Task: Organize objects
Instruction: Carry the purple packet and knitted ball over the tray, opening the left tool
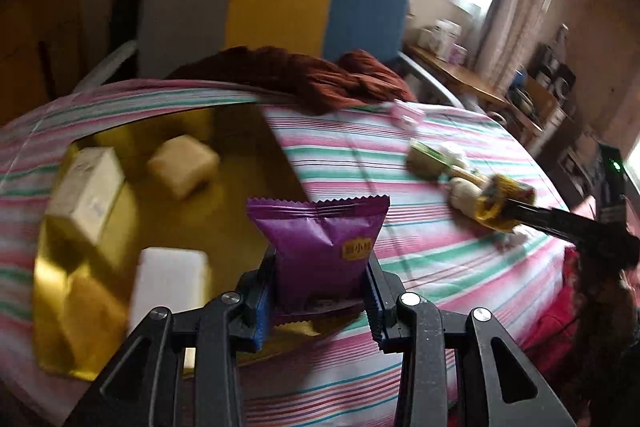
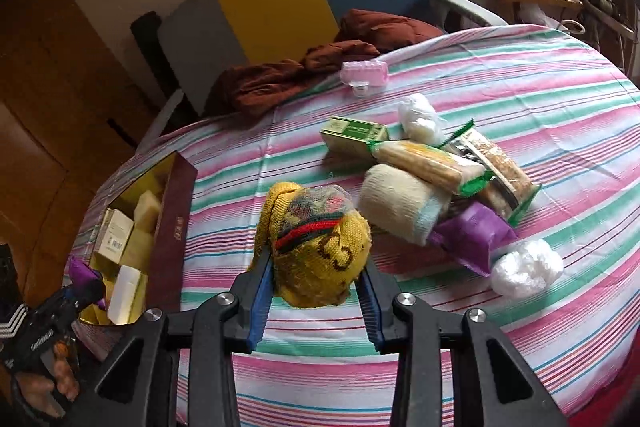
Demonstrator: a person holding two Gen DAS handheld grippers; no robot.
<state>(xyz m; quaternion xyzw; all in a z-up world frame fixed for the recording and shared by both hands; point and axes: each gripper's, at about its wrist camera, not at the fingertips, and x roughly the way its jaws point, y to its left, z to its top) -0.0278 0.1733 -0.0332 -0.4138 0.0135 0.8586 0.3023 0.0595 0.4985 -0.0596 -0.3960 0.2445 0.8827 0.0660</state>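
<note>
The round table under its pink, green and white striped cloth fills most of both views. At the left of each frame sits the open box with a shiny gold lining and a maroon outer wall, already holding several pale cartons and a white block. Right of centre in the right wrist view lies the loose heap of packets, a cream knitted roll and white plastic bundles. The left gripper is clamped on a purple foil snack packet with a serrated top edge, held upright in the lower centre of its view, over the near right corner of the box. The right gripper is clamped on a yellow knitted bundle with red and green stripes, lifted clear of the cloth at the centre of its frame. The likely trouble is crowding: with the box floor half taken, the packet could land on a carton and tip out over the wall. The foil is slick and pinched low, so it may slide or fold as it is lowered. The soft knit could sag and snag the heap. Both grippers heading for the box could collide.
</note>
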